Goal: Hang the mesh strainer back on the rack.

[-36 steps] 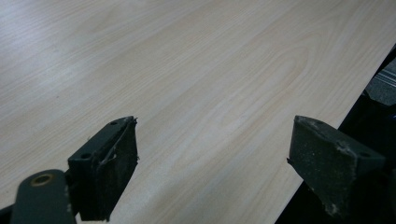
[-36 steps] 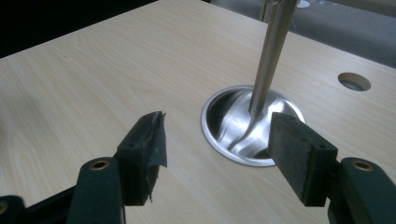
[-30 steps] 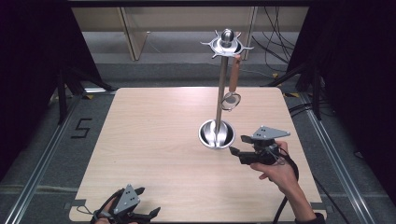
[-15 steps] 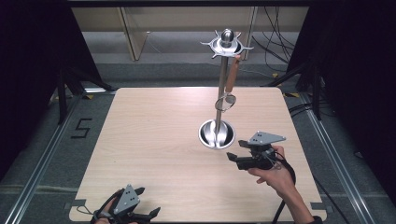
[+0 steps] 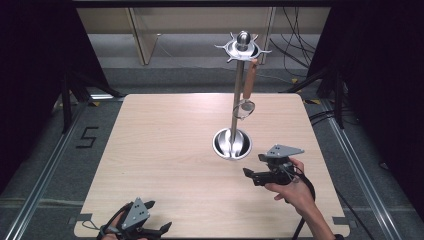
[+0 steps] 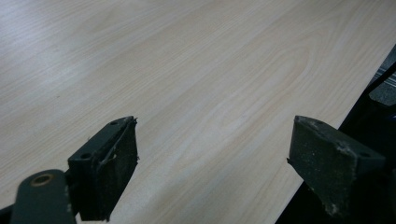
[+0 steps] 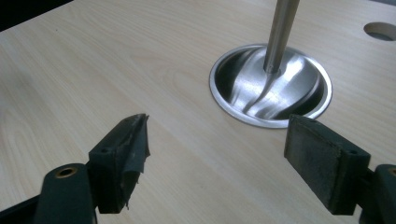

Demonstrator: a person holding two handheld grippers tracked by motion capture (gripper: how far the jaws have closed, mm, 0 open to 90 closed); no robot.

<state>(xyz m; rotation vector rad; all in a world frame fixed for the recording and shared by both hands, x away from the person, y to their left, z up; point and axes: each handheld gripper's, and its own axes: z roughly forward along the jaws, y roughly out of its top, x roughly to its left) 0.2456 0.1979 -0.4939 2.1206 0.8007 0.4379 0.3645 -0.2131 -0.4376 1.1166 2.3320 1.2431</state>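
The utensil stand (image 5: 234,142) sits right of the tabletop's centre, nearer the far edge than your right gripper. Its round polished base (image 7: 271,86) rests flat on the wood, and its upright pole (image 5: 236,100) rises to a spoked top ring (image 5: 243,48) with a ball finial.

Your right gripper (image 5: 256,176) is held in your right hand (image 5: 295,192) above the tabletop (image 5: 165,150), between the stand's base and the near right corner, jaws pointing left across the table. In the right gripper view its jaws stand wide apart with nothing between them; the base lies just beyond the fingertips, not touching them. A grey three-cornered plate (image 5: 284,150) sits on top of the gripper.

Your left gripper (image 5: 150,231) is at the near edge, toward the near left corner, well apart from the stand. In the left gripper view (image 6: 212,172) its jaws are likewise spread, released, over bare wood beside the table's edge.

On the stand, one utensil with a brown handle (image 5: 249,82) hangs from the top ring on the pole's right side. Its metal end (image 5: 246,106) hangs beside the pole; I cannot tell whether they touch.

In the right gripper view, a round hole (image 7: 380,31) shows in the tabletop beyond the base.
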